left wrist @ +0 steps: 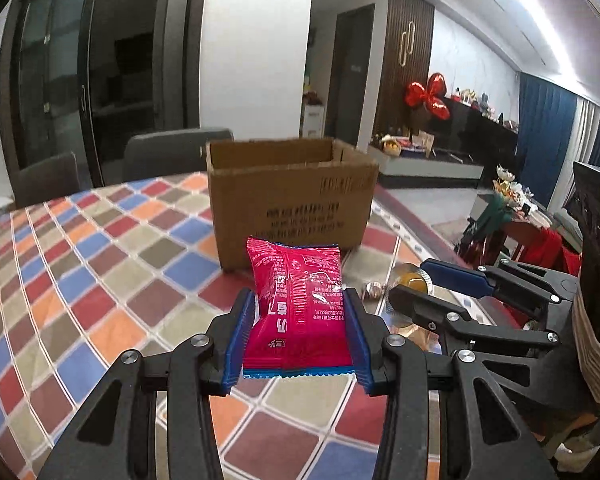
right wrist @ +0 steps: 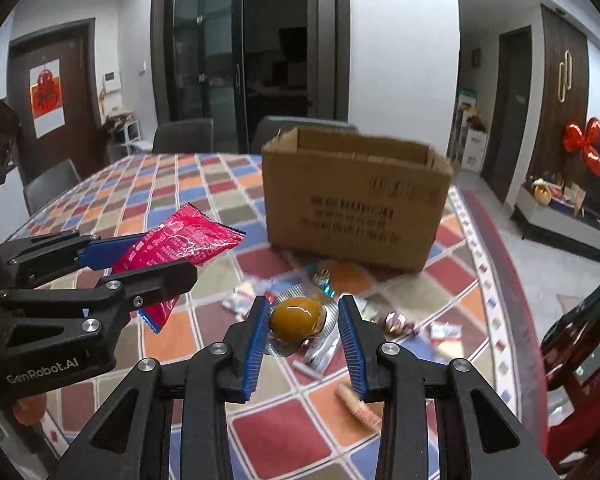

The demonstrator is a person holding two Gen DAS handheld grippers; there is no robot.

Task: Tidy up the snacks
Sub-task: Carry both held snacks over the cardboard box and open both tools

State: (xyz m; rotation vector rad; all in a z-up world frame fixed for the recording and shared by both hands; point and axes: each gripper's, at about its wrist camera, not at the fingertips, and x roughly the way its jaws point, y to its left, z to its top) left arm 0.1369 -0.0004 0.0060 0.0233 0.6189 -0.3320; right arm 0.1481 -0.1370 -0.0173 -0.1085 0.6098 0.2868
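A pink snack packet is pinched between the blue pads of my left gripper, held above the checkered tablecloth. An open cardboard box stands just beyond it. My right gripper is shut on a yellow yolk-like snack in a silvery blister pack, also lifted off the table. The right wrist view shows the left gripper at the left with the pink packet, and the box ahead. In the left wrist view the right gripper sits at the right with the yellow snack.
Several small wrapped snacks lie on the tablecloth in front of the box, with a ridged biscuit closer to me. Dark chairs stand behind the table. The table's edge curves away on the right.
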